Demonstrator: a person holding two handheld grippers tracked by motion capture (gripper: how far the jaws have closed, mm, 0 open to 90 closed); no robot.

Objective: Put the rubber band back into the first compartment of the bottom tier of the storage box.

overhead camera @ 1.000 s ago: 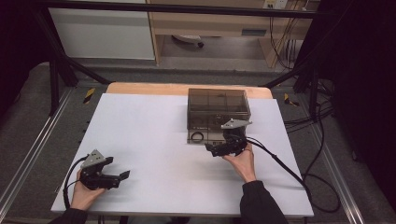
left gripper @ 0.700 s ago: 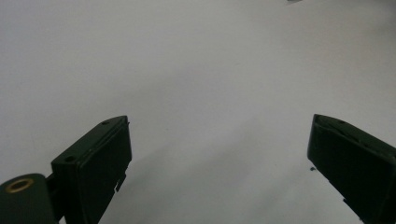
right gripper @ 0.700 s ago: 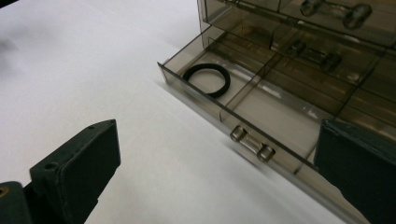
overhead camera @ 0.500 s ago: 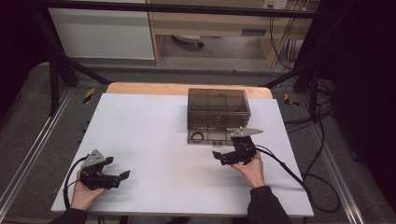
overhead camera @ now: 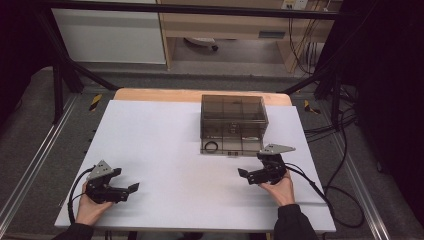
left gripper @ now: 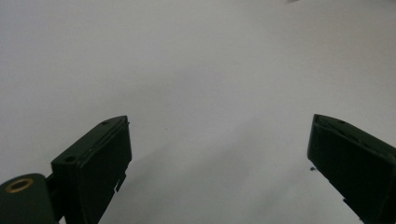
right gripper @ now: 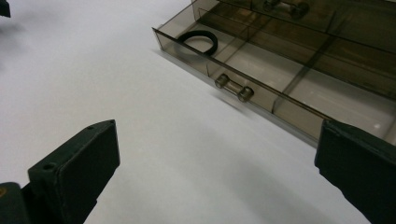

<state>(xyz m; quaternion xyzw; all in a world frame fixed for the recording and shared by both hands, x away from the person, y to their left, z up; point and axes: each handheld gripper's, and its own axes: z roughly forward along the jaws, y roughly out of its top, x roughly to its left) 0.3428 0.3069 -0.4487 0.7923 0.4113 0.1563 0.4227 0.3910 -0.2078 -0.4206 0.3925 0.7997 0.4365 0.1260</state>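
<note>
A smoky transparent drawer cabinet (overhead camera: 233,116) stands at the back middle of the white table (overhead camera: 165,145). Its bottom drawer (right gripper: 289,79) is pulled out, with a clear bar handle (right gripper: 233,87) on its front. A black ring (overhead camera: 211,146) (right gripper: 200,41) lies in the drawer's left compartment. My right gripper (overhead camera: 245,176) is open, held low over the table a short way in front of the drawer, jaws empty and pointing left. My left gripper (overhead camera: 131,190) is open near the front left corner, jaws wide over bare table.
Cables (overhead camera: 320,187) trail from the right gripper across the table's right front. A wooden strip (overhead camera: 165,95) runs along the table's back edge. Black frame bars (overhead camera: 55,85) stand at the left; more cables (overhead camera: 340,125) lie on the floor to the right.
My right gripper has drawn back from the drawer front toward the near edge and to the right, leaving the drawer pulled out. The left gripper has not moved.
</note>
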